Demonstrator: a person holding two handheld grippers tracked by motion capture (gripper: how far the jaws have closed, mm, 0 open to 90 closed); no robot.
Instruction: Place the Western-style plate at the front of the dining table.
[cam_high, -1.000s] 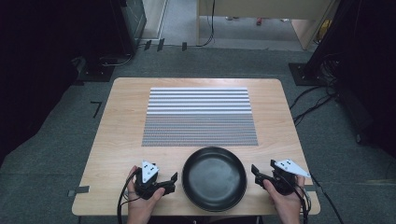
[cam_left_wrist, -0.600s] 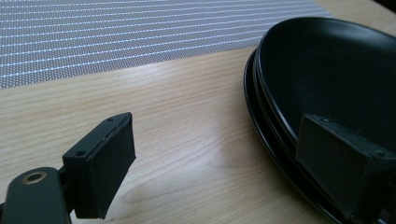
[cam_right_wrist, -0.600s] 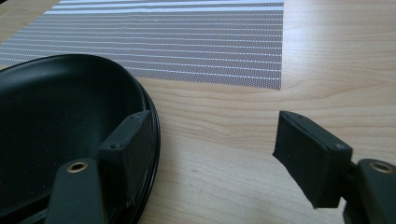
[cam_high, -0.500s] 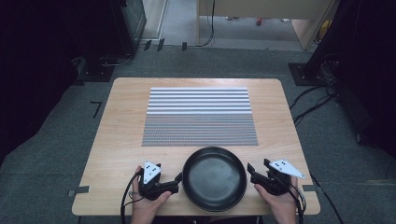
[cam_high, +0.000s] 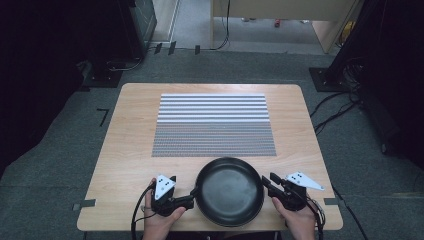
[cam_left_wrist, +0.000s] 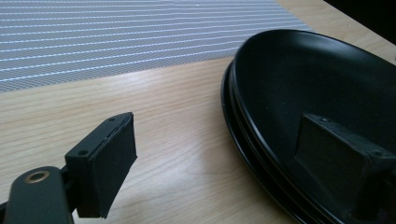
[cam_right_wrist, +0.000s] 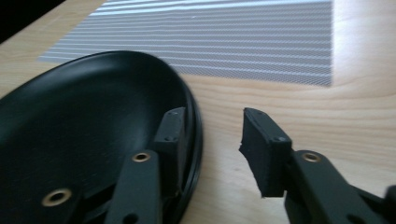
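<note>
At counter's (cam_high: 125, 150) near edge: black pan (cam_high: 229, 190), rigid, likely weighty, smooth rim apt to slip. Left claw (cam_high: 192, 200) spread, straddling left rim. Right claw (cam_high: 265, 182) has just been closing, rim between jaws, not yet pinched. Best hold: opposite rims.

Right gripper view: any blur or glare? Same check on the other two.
Right gripper view: the black plate has a smeared rim, soft focus, and the striped mat washes out towards the far edge. Left gripper view: sharper, with a soft sheen on the plate's inner wall. High view: table evenly lit, surroundings very dark, mat stripes show moiré.
</note>
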